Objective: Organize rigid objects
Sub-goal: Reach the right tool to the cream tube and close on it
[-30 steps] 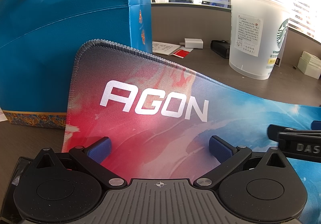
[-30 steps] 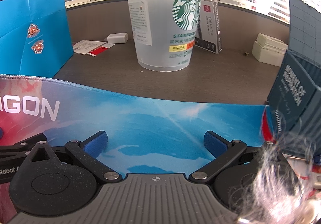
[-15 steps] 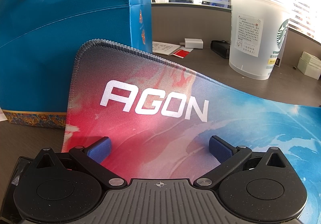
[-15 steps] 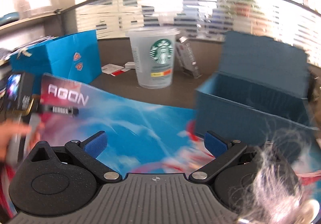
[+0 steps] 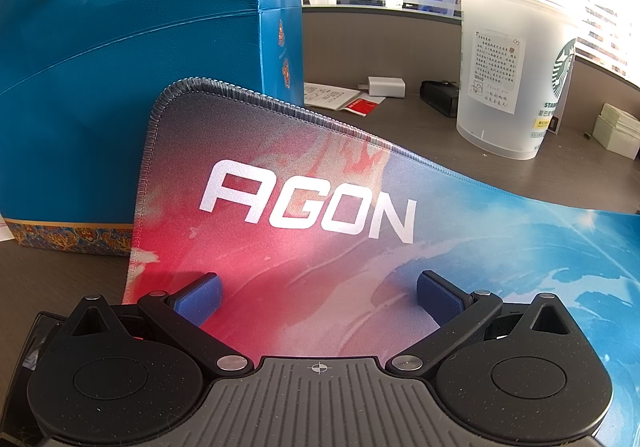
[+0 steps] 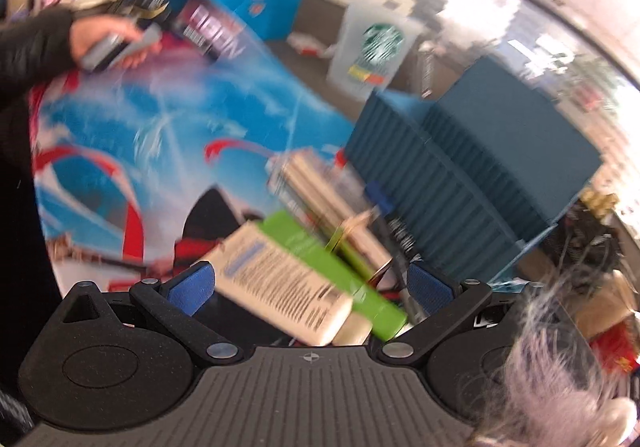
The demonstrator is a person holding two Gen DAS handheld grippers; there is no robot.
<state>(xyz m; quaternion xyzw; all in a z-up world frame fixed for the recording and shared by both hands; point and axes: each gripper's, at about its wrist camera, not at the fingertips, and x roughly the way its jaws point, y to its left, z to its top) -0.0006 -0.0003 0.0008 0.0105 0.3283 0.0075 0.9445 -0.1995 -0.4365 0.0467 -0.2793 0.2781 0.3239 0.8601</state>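
My left gripper [image 5: 318, 297] hovers open just above a red and blue AGON mouse pad [image 5: 360, 175], with nothing between its fingers. In the blurred right wrist view my right gripper [image 6: 310, 287] is open above a heap of small boxes on the mouse pad [image 6: 168, 119]. A cream box with printed text [image 6: 276, 279] lies between the fingers' lines, apart from both pads. A green box [image 6: 320, 247] and a long beige box [image 6: 320, 187] lie just beyond it. An open dark blue ribbed box [image 6: 460, 167] stands at the right.
A tall blue gift bag [image 5: 140, 67] stands behind the pad's left corner. A frosted Starbucks cup [image 5: 512, 59], a white charger [image 5: 386, 86] and papers sit at the desk's back. A person's hand [image 6: 104, 35] with a dark sleeve shows upper left. Tangled clutter [image 6: 580, 247] lies right of the blue box.
My right gripper has lifted and swung fast, from looking level at the cup to looking down on the boxes and the blue box. The left gripper has stayed still.
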